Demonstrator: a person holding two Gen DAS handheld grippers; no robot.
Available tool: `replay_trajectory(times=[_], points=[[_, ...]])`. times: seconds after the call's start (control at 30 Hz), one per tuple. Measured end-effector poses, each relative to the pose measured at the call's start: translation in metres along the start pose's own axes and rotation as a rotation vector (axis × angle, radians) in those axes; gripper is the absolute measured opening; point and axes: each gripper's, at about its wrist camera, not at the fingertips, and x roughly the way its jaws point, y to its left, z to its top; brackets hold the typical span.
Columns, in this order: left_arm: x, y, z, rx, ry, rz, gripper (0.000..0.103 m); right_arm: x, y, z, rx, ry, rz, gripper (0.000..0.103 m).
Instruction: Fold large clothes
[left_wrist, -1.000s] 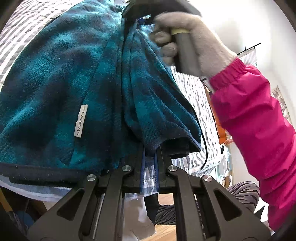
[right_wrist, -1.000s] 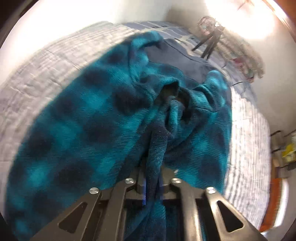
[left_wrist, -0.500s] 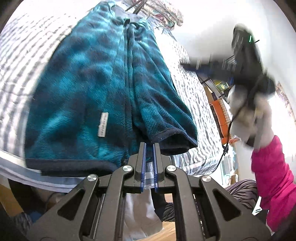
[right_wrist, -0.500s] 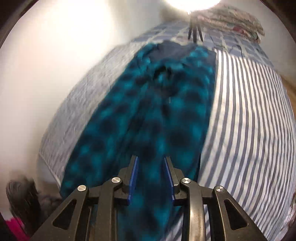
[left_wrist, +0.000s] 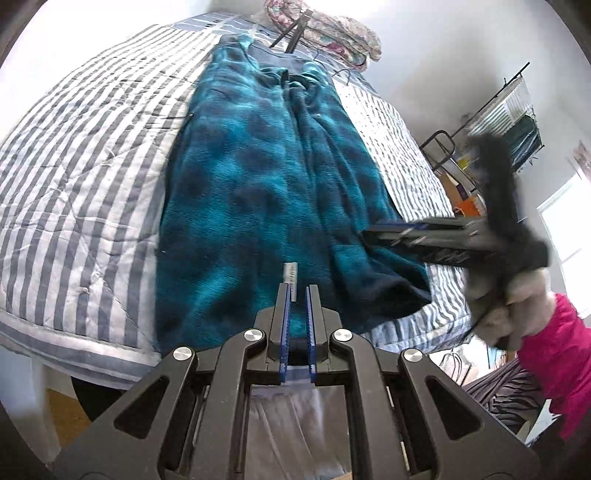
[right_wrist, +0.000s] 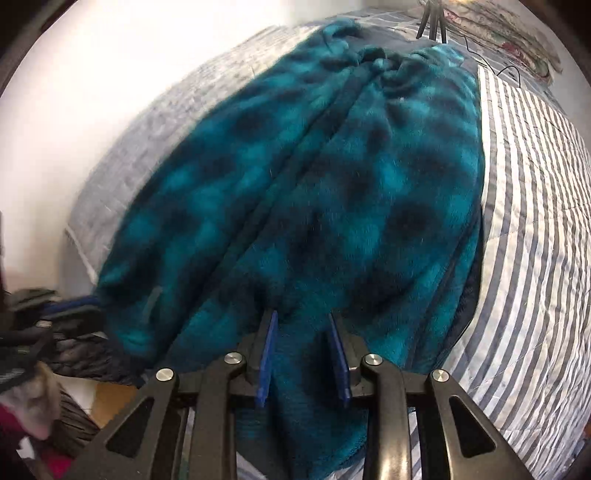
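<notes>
Left tongs (left_wrist: 298, 295) are staying clenched but no longer gripping the teal fleece garment (left_wrist: 266, 192); right tongs (right_wrist: 302, 325) are opening, having released it, leaving it lying flat along the striped bed (left_wrist: 85, 177).

The left gripper (left_wrist: 298, 291) no longer clamps the fleece garment (left_wrist: 258, 184), which now lies flat on the bed. The right gripper (right_wrist: 302, 325), jaws opening, has released its fold and hangs above it.
</notes>
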Motion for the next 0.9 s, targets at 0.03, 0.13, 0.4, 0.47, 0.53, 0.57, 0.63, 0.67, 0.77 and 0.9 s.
replay_trajectory(times=[0.03,0.13,0.4,0.47,0.53,0.57,0.63,0.67,0.77,0.9], points=[[0.001,0.003,0.000,-0.006,0.001,0.004,0.005,-0.009,-0.002,0.005,-0.013,-0.024,0.005,0.035],[0.005,0.010,0.002,-0.017,-0.006,0.022,0.005,-0.034,-0.007,0.023,-0.043,-0.112,-0.011,0.045],[0.003,0.009,0.017,0.020,-0.075,0.069,0.006,-0.052,-0.035,0.121,-0.090,-0.270,-0.040,0.054],[0.004,0.006,0.025,0.034,-0.062,0.070,0.006,-0.039,-0.047,0.151,-0.056,-0.267,-0.020,0.054],[0.006,0.003,0.034,0.054,-0.058,0.076,0.006,-0.022,-0.056,0.178,-0.015,-0.253,0.000,0.054],[0.007,0.003,0.038,0.063,-0.057,0.080,0.006,-0.013,-0.061,0.189,0.006,-0.250,0.003,0.057],[0.010,0.007,0.046,0.064,-0.054,0.088,0.006,0.010,-0.074,0.218,0.043,-0.246,0.026,0.064],[0.012,0.010,0.049,0.056,-0.054,0.088,0.006,0.017,-0.075,0.226,0.049,-0.248,0.022,0.068],[0.019,0.023,0.053,0.007,-0.045,0.082,0.006,0.047,-0.085,0.254,0.058,-0.256,0.012,0.081],[0.029,0.034,0.055,-0.027,-0.024,0.072,0.006,0.085,-0.094,0.269,0.069,-0.211,0.032,0.082]])
